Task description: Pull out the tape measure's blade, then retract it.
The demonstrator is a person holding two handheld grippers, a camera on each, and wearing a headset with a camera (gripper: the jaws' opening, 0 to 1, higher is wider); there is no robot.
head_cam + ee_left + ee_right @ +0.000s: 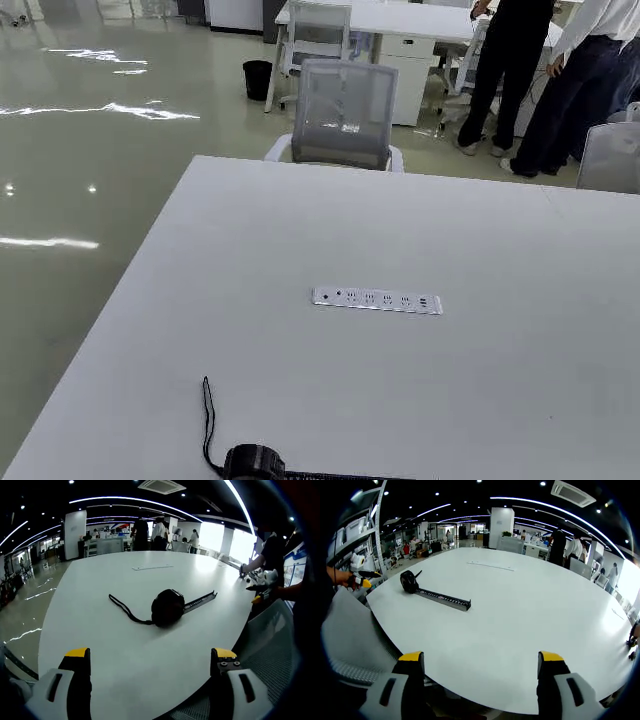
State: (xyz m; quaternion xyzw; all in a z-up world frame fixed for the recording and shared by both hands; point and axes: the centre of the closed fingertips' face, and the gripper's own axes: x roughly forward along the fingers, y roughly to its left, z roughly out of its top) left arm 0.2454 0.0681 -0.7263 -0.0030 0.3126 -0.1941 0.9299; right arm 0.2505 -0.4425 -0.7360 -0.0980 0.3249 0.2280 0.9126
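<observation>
A black tape measure lies on the white table near its front edge, with a black wrist strap trailing to one side. Its blade is pulled out a short way and rests flat on the tabletop. From the head view the case sits at the bottom edge. My left gripper is open and hangs back from the table edge, facing the case. My right gripper is open too, off the table edge and well away from the blade's tip. Nothing is between either pair of jaws.
A white power strip is set into the middle of the table. A grey mesh chair stands at the far side, another mesh chair back is close by me. People stand at desks beyond.
</observation>
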